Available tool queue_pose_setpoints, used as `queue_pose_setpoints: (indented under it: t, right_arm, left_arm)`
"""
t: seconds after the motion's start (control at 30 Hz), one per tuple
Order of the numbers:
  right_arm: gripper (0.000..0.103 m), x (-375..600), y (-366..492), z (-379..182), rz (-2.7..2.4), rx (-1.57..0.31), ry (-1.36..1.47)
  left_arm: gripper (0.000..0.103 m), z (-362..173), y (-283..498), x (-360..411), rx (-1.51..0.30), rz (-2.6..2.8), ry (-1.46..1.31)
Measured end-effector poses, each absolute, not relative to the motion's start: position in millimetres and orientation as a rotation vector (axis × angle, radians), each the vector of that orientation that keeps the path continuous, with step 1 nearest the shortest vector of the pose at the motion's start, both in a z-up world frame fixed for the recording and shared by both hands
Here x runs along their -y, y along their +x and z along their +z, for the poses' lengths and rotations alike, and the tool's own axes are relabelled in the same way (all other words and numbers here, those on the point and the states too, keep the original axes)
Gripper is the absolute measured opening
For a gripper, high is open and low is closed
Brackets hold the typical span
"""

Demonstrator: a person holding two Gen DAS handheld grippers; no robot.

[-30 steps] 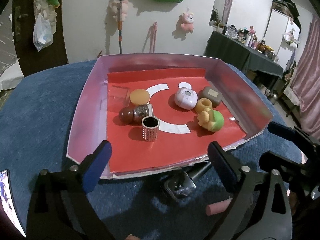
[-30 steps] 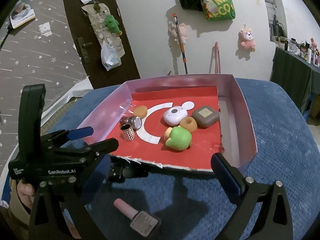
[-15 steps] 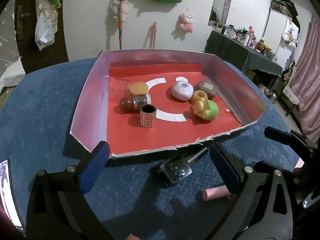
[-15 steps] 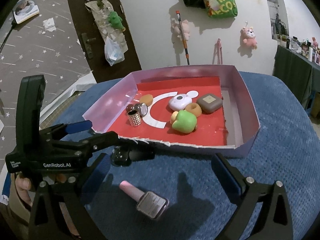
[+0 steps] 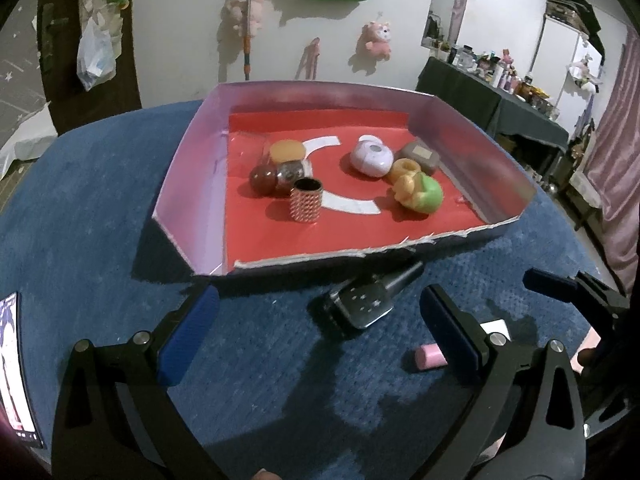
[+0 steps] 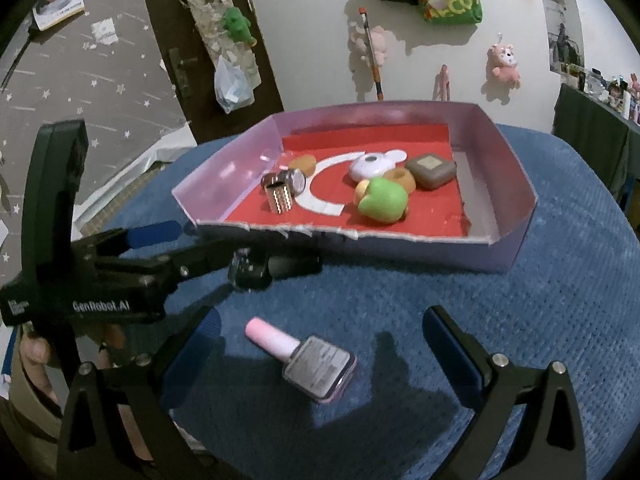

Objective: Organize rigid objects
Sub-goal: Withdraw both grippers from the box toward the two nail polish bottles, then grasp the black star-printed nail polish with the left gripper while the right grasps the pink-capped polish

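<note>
A pink-walled box [image 5: 184, 184] with a red floor holds a studded metal cylinder [image 5: 306, 206], a green toy [image 5: 420, 194], a lilac round case [image 5: 370, 158], a brown square case [image 5: 420, 156] and several small round pieces. A black nail-polish bottle [image 5: 360, 304] lies on the blue cloth just outside the box's front edge, between the open fingers of my left gripper [image 5: 320, 332]. A pink nail-polish bottle [image 6: 304, 356] lies flat between the open fingers of my right gripper [image 6: 324, 344]. Neither gripper touches its bottle.
In the right wrist view my left gripper [image 6: 208, 242] reaches in from the left towards the black bottle [image 6: 256, 268], with a hand behind it. A phone screen [image 5: 12, 368] lies at the cloth's left edge. Blue cloth [image 6: 560, 280] lies bare right of the box [image 6: 512, 184].
Both grippers have drawn back from the box and sunk lower. The black bottle now lies between the left fingers and the pink bottle between the right fingers. Nothing was picked up.
</note>
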State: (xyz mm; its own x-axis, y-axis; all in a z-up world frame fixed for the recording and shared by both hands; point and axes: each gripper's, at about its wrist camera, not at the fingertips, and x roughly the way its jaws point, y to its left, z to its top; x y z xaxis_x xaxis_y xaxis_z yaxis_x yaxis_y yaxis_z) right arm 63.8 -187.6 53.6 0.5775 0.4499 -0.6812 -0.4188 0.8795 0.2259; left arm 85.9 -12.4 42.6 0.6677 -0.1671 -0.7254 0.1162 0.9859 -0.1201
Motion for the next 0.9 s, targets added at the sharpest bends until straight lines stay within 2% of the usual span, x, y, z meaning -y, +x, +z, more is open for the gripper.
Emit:
queue_pose_setpoints:
  t: [0.9]
  right_arm:
    - [0.103, 181, 65, 21, 0.457, -0.821, -0.029]
  left_arm:
    - [0.103, 5, 116, 39, -0.944, -0.055, -0.028]
